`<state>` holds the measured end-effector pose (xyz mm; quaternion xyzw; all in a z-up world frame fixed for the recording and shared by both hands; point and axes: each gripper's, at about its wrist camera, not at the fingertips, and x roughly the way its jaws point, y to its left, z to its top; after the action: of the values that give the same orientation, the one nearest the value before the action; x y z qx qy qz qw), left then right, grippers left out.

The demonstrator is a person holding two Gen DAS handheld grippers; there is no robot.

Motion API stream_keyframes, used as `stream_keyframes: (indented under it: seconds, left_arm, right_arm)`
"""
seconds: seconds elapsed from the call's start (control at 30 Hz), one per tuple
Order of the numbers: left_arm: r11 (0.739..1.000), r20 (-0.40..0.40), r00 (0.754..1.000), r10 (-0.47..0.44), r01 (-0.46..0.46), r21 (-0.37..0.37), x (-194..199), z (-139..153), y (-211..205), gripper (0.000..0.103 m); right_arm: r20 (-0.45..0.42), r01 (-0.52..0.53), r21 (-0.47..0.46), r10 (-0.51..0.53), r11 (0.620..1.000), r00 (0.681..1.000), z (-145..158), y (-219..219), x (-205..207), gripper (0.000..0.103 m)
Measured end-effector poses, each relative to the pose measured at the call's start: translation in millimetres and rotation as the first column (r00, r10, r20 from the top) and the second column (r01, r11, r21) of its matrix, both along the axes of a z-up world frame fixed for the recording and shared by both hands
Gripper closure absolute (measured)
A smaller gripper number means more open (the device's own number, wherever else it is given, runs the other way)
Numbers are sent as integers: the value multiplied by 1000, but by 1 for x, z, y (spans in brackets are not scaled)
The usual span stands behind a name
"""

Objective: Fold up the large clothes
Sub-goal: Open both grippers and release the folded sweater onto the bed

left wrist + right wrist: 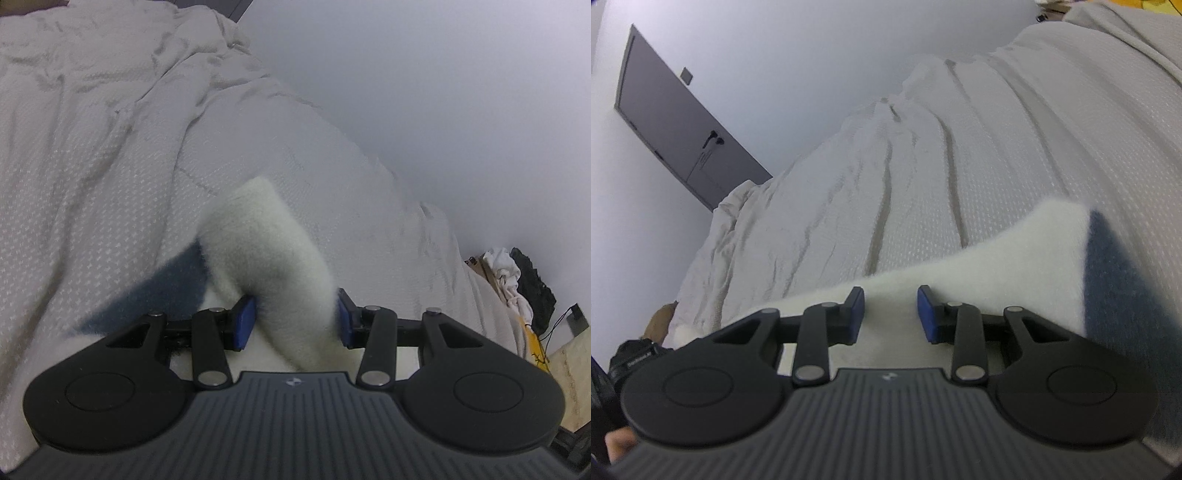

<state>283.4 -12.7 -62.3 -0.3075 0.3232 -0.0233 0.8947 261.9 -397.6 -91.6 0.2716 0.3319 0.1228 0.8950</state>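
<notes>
A fluffy white garment with a dark blue panel lies on the bed. In the left wrist view a thick white roll of it (273,258) passes between the blue pads of my left gripper (293,321), whose jaws stand wide around it; the blue panel (162,284) shows to the left. In the right wrist view the white garment (1015,258) stretches across in front of my right gripper (891,314), with its blue panel (1123,280) at the right. The right jaws stand apart with garment fabric between and below them.
A wrinkled white bedspread (110,166) covers the bed (923,166). A pale wall stands behind. A grey door (683,129) is at the left in the right wrist view. A pile of white and black items (517,284) sits beyond the bed's far corner.
</notes>
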Motion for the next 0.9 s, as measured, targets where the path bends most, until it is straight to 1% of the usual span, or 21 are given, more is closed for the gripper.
stream_keyframes:
  seconds: [0.1,0.2,0.3,0.33,0.37,0.4,0.47,0.53,0.6,0.77,0.9]
  left_arm:
    - [1000,8,1000,-5,5,19,-5,5,-2,53]
    - [1000,23,1000,0,0,9,-17,11,-3,50]
    - [1000,63,998,9,-10,7,-41,19,-3,41]
    - [1000,77,997,2,-3,4,-50,23,-4,31]
    - [1000,85,996,-11,10,5,-58,26,-6,28]
    - [1000,91,996,-23,21,21,-66,30,-10,27]
    - [995,94,994,-55,47,85,-79,37,-21,27]
    - [984,104,990,-95,78,158,-90,42,-33,27]
    - [971,108,986,-128,102,216,-97,44,-45,27]
    - [944,101,982,-157,120,308,-96,40,-61,27]
    - [925,61,985,-161,129,358,-87,31,-66,27]
  right_arm:
    - [1,1,-8,-1,1000,1000,3,1,2,69]
    - [-7,5,-2,-5,1000,1000,10,-1,-1,69]
    - [-9,8,-21,-9,1000,1000,18,3,-8,68]
    - [-7,3,-28,-3,1000,1000,22,6,-12,65]
    - [-3,-5,-33,5,999,1000,25,8,-16,65]
    - [4,-19,-39,19,999,1000,27,12,-20,65]
    - [15,-41,-63,42,997,999,32,19,-29,65]
    - [30,-62,-85,65,994,997,36,27,-39,65]
    - [44,-81,-106,86,991,995,39,36,-48,65]
    - [74,-109,-177,124,978,990,41,57,-67,65]
    - [92,-127,-284,159,950,983,40,73,-72,65]
